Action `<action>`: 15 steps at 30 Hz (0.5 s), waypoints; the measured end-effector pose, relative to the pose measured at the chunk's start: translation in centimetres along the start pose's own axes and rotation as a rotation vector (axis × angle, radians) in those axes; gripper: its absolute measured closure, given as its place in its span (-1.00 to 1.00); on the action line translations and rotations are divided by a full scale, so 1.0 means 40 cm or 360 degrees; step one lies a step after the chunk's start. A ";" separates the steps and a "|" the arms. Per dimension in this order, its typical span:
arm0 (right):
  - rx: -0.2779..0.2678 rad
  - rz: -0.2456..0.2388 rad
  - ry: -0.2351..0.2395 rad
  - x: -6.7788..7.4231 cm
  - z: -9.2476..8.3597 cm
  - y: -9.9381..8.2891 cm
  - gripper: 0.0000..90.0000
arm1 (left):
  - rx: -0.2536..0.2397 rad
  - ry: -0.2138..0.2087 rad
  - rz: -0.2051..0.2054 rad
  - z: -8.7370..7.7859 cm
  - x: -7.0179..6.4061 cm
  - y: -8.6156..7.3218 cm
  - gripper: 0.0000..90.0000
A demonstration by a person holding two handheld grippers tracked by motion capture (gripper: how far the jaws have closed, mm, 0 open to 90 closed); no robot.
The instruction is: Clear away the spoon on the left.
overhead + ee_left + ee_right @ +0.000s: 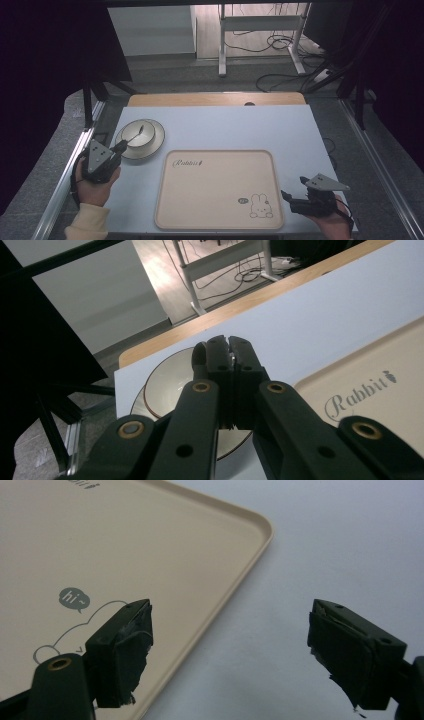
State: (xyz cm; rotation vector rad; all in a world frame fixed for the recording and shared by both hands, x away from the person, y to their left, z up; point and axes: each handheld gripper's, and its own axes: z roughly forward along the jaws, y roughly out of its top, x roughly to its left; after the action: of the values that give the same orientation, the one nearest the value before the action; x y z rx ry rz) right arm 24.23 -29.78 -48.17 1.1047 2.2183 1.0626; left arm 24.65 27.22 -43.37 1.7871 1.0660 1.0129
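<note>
left gripper (121, 146): jaws together on spoon (137, 134) handle at bowl's (131, 131) 7 o'clock rim | bowl: on plate (156, 141), 10 o'clock of tray (218, 221) | right gripper (230, 650): jaws apart, holding nothing, 4 o'clock tray corner

Metal spoon (136, 135) lying in cream bowl (147, 140), on saucer (159, 144)

Even, soft light on the table (215, 130); dark surroundings, a bright floor patch beyond. Near the fingers (125, 650) of the right gripper view, slight blur; no glare, faint shadows.
</note>
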 end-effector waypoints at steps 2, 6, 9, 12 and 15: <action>0.0000 -0.0004 -0.0002 0.000 0.000 0.000 -0.59 | 0.0003 -0.0016 0.0001 -0.001 -0.002 0.003 1.00; -0.0001 -0.0002 -0.0002 0.000 0.000 0.000 -0.59 | 0.0001 -0.0036 0.0002 -0.004 -0.006 0.009 1.00; 0.0002 -0.0006 0.0001 0.000 0.001 0.000 -0.59 | -0.0004 -0.0052 0.0013 -0.009 -0.011 0.013 1.00; 0.0004 -0.0012 0.0000 0.001 0.001 0.000 -0.60 | -0.0009 -0.0064 0.0021 -0.013 -0.016 0.017 1.00; 0.0004 -0.0012 -0.0002 0.001 0.001 0.000 -0.60 | -0.0005 -0.0077 0.0030 -0.015 -0.019 0.021 1.00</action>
State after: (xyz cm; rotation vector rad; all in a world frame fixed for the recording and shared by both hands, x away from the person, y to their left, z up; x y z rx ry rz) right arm 24.24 -29.73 -48.21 1.0967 2.2214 1.0558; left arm 24.08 26.41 -42.57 1.8129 1.0194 0.9774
